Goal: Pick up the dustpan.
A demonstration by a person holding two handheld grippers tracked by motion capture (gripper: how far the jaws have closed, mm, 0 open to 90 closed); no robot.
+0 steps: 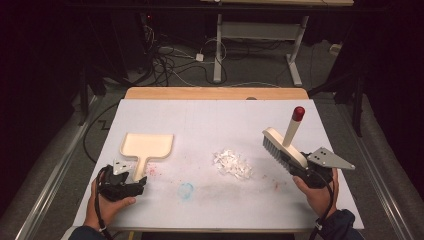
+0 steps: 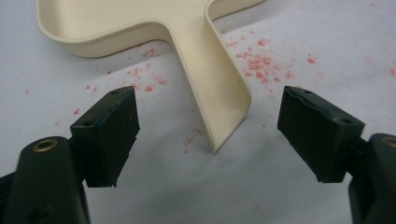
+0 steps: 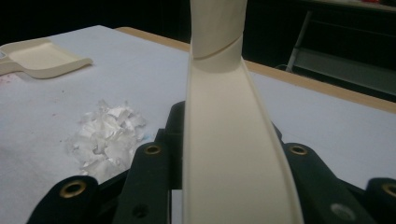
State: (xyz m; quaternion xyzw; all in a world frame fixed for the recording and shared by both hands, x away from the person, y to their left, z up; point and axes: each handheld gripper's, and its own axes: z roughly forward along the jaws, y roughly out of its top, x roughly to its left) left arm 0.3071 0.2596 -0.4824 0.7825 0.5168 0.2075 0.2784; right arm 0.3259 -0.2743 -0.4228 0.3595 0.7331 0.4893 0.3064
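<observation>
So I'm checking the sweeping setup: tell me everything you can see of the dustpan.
The dustpan is cream, plastic-looking, with a shallow raised-rim tray and a flat straight handle. It lies flat on the white table cover, at its left, handle toward the person. The open left gripper straddles the handle's end without touching. Red specks lie around it.

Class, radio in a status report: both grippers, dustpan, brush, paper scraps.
Left gripper open, jaws either side of dustpan handle. Right gripper shut on brush. Paper scraps piled between them, path clear.

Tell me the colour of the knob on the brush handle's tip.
Red knob on the cream brush; clearest in the high view.
</observation>
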